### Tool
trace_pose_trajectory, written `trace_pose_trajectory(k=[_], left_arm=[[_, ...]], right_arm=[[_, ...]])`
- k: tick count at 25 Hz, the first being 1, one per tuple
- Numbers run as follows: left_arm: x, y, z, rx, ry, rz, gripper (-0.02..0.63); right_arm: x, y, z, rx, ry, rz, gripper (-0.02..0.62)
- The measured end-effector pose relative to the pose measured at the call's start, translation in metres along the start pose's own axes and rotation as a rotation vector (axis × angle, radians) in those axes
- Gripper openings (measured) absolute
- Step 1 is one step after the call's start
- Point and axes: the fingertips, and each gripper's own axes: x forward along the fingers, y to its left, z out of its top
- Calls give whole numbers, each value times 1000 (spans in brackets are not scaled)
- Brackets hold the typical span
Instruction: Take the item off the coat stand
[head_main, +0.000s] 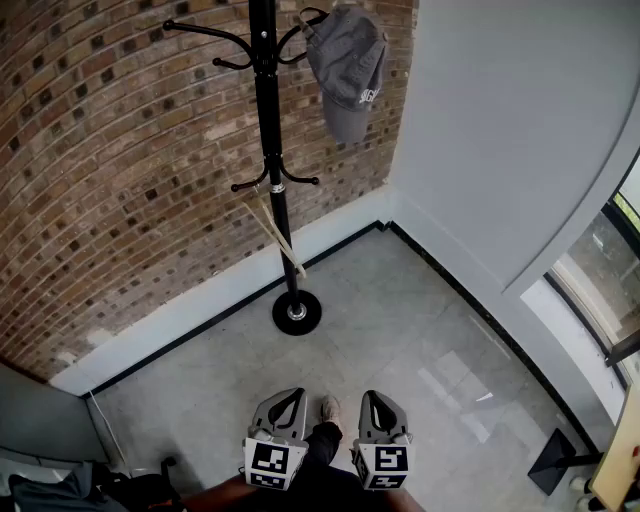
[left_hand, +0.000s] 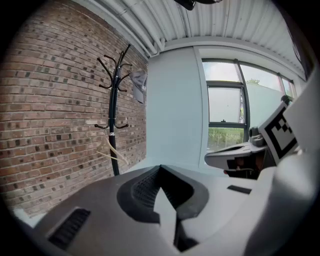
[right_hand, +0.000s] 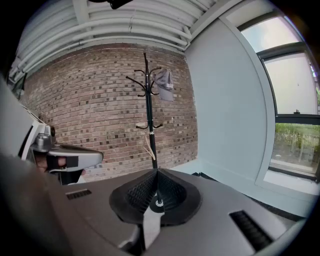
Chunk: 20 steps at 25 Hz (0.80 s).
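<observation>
A grey cap (head_main: 348, 65) hangs from an upper hook of the black coat stand (head_main: 270, 150), which rises in the corner by the brick wall. In the gripper views the grey cap (right_hand: 164, 84) (left_hand: 139, 85) shows on the stand's right side, high up. My left gripper (head_main: 283, 405) and right gripper (head_main: 377, 405) sit low at the bottom of the head view, side by side, far from the stand. Both are shut, jaws closed together with nothing between them.
A wooden hanger (head_main: 278, 232) dangles from a lower hook of the stand. The round base (head_main: 297, 312) rests on grey floor tiles. A brick wall (head_main: 100, 180) stands left, a pale wall (head_main: 500, 120) right, with a window (head_main: 610, 260). A dark bag (head_main: 60, 492) lies bottom left.
</observation>
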Motion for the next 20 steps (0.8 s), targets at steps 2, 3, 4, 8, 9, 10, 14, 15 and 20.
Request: trace_pose_trajectory(k=[2,3,4,8,9,10,14,15,20], left_arm=[[16,9,-4,8,28,-11,31],[25,13,-6,10,40,-14,31],[35,18,-6,9,48,-16,31],[77,38,12,4,34,-8,31],[88,43,19,1,24,-5,31],[99,46,27,-6,14,-3,32],[145,60,65,-54,-49,7,31],[157,63,77,-62,-76,7,31],[217,76,128,-86,-177,23,32]], right_arm=[[19,-7,-1,23,0,-6,14],[29,-10,-1,35,0,-8,14],[40,-13,2,47,-1,-8,14],[82,-31,26,40,-16,-13,14],[91,-39,31,16,-23,-20,14],[100,-47,37,-5,-31,-27,14],[138,-74,76,-79,-91,-31,14],[147,-80,89,-106,-105,-34,14],[192,-112,155,-196,-136,-16,14]])
